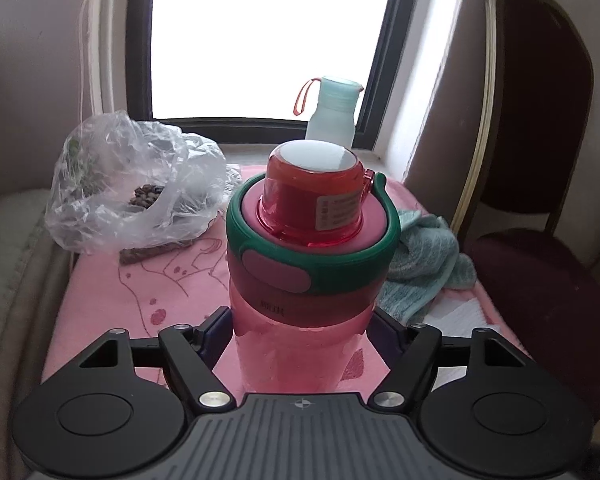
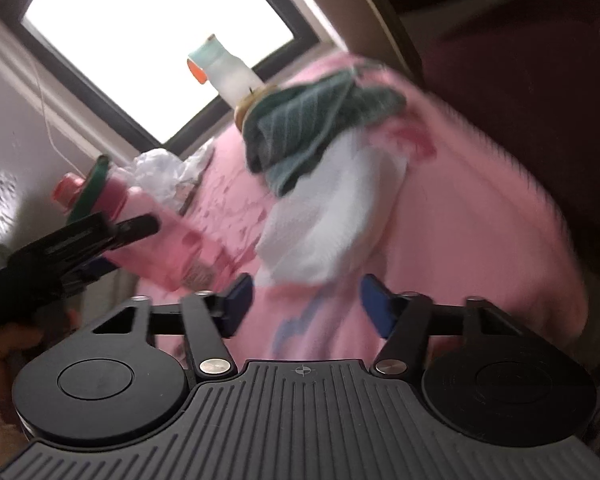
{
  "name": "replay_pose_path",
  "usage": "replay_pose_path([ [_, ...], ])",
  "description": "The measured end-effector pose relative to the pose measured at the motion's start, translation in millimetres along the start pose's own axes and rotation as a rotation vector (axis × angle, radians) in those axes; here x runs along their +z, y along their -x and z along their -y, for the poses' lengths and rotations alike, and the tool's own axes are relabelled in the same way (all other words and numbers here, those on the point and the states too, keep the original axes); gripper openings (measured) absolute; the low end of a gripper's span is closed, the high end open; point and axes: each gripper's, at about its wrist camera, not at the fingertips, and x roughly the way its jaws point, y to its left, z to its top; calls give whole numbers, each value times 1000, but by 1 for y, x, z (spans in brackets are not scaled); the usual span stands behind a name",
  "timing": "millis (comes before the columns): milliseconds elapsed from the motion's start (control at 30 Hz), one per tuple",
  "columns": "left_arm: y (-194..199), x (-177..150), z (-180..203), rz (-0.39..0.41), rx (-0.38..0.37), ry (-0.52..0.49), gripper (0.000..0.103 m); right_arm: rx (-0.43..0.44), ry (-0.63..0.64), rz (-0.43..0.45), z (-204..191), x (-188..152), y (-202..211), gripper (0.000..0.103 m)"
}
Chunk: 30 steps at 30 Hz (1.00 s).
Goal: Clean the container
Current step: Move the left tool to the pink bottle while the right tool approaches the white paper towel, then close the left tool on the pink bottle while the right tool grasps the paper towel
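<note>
A pink bottle (image 1: pixel 300 304) with a red translucent cap and a green strap ring stands upright on the pink cloth. My left gripper (image 1: pixel 300 334) is shut on its lower body, a finger on each side. In the right wrist view the same pink bottle (image 2: pixel 156 232) shows at the left, held by the left gripper (image 2: pixel 112 236). My right gripper (image 2: pixel 304 304) is open and empty above the pink cloth, its blue pads (image 2: pixel 374 300) wide apart. A teal towel (image 2: pixel 320 120) and a white cloth (image 2: pixel 340 216) lie ahead of it. The right wrist view is blurred.
A pale mint bottle (image 1: pixel 334 114) with an orange loop stands on the window sill. A clear plastic bag (image 1: pixel 132 184) with dark bits sits at the left on the pink cloth (image 1: pixel 156 280). A teal towel (image 1: pixel 424 264) lies to the right. A dark red chair (image 1: pixel 540 200) stands beside the table.
</note>
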Motion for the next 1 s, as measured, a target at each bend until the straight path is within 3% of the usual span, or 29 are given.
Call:
replay_pose_path([
  [133,7,-7,-18,30,-63,40,71,-79,119,105,-9,15,-16,61],
  [200,9,-10,-24,42,-88,54,71,-98,148,115,-12,23,-31,61],
  [300,11,-13,-30,51,-109,73,71,-133,171,81,-20,29,-51,61],
  [467,9,-13,-31,56,-117,66,71,-165,218,102,-31,28,-58,62],
  [567,5,-9,-26,53,-108,39,71,-220,274,79,-30,29,-66,73],
  [633,2,-8,-20,52,-98,17,71,-256,307,39,-26,26,-74,71],
  [733,2,-9,-15,58,-95,-11,71,-269,368,36,-21,15,-80,44],
  [767,3,-11,-16,61,-99,-16,71,-258,385,43,-21,13,-78,21],
  [800,4,-13,-18,65,-105,-18,71,-237,378,47,-22,14,-76,12],
  [933,12,-20,-33,77,-136,32,71,-188,348,92,-27,15,-58,11],
  [1000,15,-25,-44,84,-156,76,71,-85,266,67,-27,19,-48,11],
])
